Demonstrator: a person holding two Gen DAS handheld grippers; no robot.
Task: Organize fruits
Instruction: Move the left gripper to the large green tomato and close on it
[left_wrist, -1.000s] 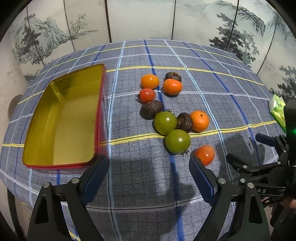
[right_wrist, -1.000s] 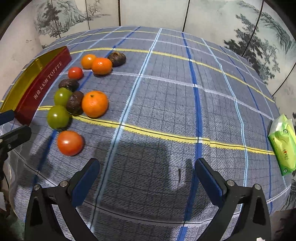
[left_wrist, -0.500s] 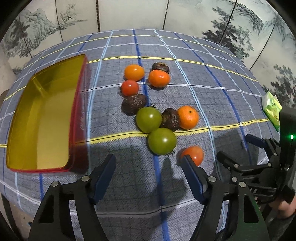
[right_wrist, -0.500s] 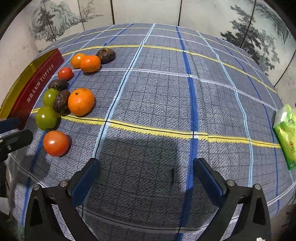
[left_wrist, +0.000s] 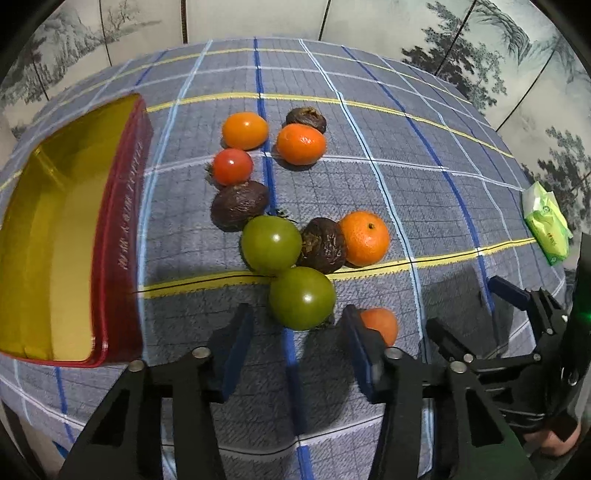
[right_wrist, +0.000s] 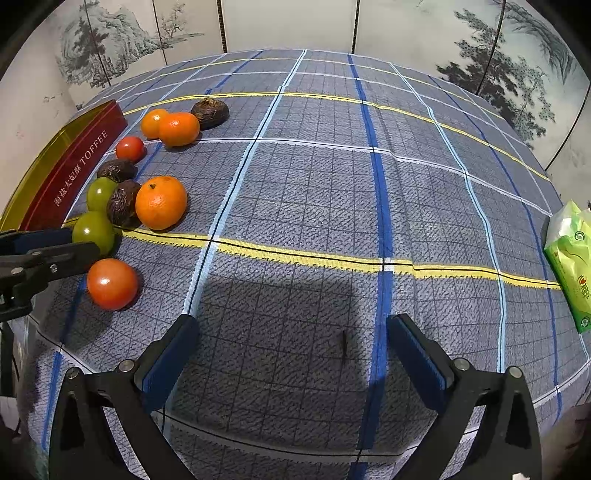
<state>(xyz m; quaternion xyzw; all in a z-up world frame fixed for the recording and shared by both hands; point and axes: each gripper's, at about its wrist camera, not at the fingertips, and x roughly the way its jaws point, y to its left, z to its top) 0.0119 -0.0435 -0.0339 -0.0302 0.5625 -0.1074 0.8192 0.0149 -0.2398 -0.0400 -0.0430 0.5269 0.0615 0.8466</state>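
Several fruits lie on the plaid cloth: green tomatoes, red tomatoes, oranges and dark wrinkled passion fruits. My left gripper (left_wrist: 295, 332) is open, just short of the nearest green tomato (left_wrist: 302, 297), which sits in line with the gap between its fingers. A red tomato (left_wrist: 382, 325) is partly hidden behind the right finger. The red and gold tin (left_wrist: 122, 229) stands open to the left. My right gripper (right_wrist: 291, 345) is open and empty over bare cloth, right of the fruits. The left gripper's fingers (right_wrist: 44, 254) show at that view's left edge, by the green tomato (right_wrist: 94, 230) and red tomato (right_wrist: 112, 283).
A green tissue pack (left_wrist: 546, 225) lies at the table's right edge, also in the right wrist view (right_wrist: 570, 266). A painted folding screen stands behind the table. The table's front edge is close below both grippers.
My left gripper has moved forward and down toward the nearest green tomato, which now sits just ahead of the open fingers. The right gripper has drifted slightly; the fruits have not moved.
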